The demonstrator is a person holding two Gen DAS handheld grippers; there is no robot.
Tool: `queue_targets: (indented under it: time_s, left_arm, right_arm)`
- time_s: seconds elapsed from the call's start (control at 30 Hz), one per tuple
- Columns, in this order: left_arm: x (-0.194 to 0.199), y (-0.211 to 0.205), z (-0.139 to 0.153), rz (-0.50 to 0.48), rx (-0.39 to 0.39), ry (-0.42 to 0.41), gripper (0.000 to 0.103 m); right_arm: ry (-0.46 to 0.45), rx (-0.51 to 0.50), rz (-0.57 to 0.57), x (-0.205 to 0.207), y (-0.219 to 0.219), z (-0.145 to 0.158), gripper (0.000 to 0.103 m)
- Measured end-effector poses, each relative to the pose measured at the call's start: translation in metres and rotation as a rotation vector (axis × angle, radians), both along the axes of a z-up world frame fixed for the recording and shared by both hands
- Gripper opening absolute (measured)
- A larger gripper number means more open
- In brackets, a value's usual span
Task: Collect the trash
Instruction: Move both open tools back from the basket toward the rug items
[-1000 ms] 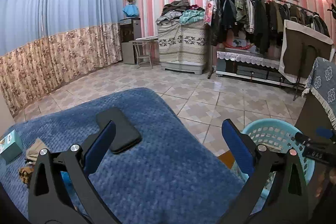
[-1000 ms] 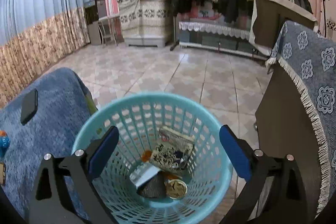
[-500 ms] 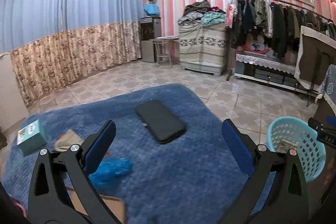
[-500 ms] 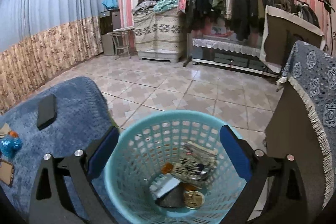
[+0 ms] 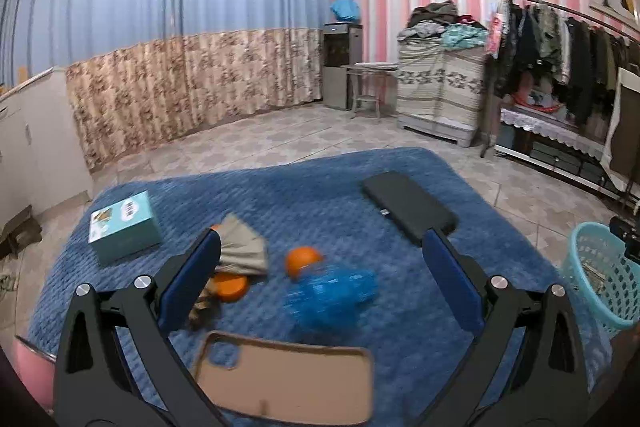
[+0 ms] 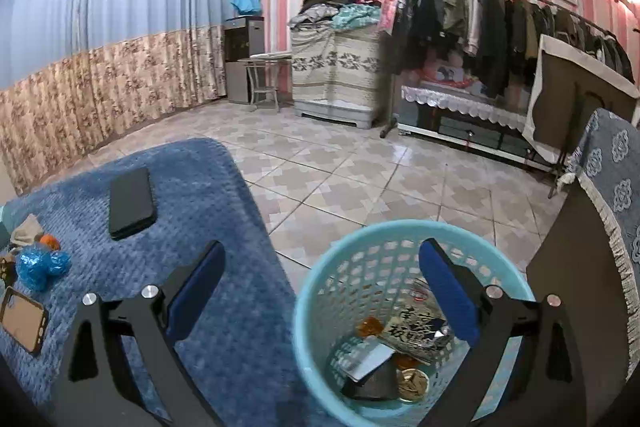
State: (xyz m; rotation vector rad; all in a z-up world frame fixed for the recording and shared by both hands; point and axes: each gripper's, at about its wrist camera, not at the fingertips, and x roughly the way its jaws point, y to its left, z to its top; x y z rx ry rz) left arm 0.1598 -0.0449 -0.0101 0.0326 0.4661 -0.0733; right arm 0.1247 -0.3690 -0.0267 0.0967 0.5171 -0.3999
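On the blue blanket (image 5: 280, 203) lies a crumpled blue plastic wrapper (image 5: 332, 293), orange peel pieces (image 5: 303, 259) and a beige paper scrap (image 5: 242, 247). My left gripper (image 5: 320, 277) hangs open just above them, the wrapper between its fingers but untouched. The blue wrapper (image 6: 40, 267) also shows far left in the right wrist view. My right gripper (image 6: 320, 285) is open and empty over the near rim of the turquoise trash basket (image 6: 320, 291), which holds several pieces of trash (image 6: 412, 331).
A black phone (image 5: 408, 201), a teal box (image 5: 124, 233) and a tan phone case (image 5: 288, 379) also lie on the blanket. The basket (image 5: 596, 279) stands on the tiled floor off the blanket's right edge, beside a cloth-draped cabinet (image 6: 600, 227). A clothes rack lines the far wall.
My left gripper has swung left and down over the blanket, bringing the wrapper, peels and phone case into view. My right gripper has drifted left and back from the basket's middle.
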Motion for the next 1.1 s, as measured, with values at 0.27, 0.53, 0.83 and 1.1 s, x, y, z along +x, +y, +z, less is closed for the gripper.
queue_targets:
  time_s: [0.27, 0.53, 0.83, 1.1]
  left_arm:
    - [0.003, 0.046, -0.008, 0.070, -0.001, 0.014, 0.098]
    - [-0.001, 0.074, -0.020, 0.108, 0.008, 0.034, 0.098]
    - [-0.005, 0.090, -0.027, 0.121, 0.004, 0.048, 0.098]
    - [-0.012, 0.098, -0.031, 0.116, -0.002, 0.062, 0.098]
  right_arm:
    - [-0.019, 0.042, 0.042, 0.012, 0.030, -0.003, 0.095]
    - [0.018, -0.006, 0.100, 0.022, 0.062, -0.010, 0.095]
    - [0.046, -0.024, 0.136, 0.021, 0.078, -0.016, 0.095]
    - [0.067, -0.058, 0.182, 0.015, 0.100, -0.022, 0.095]
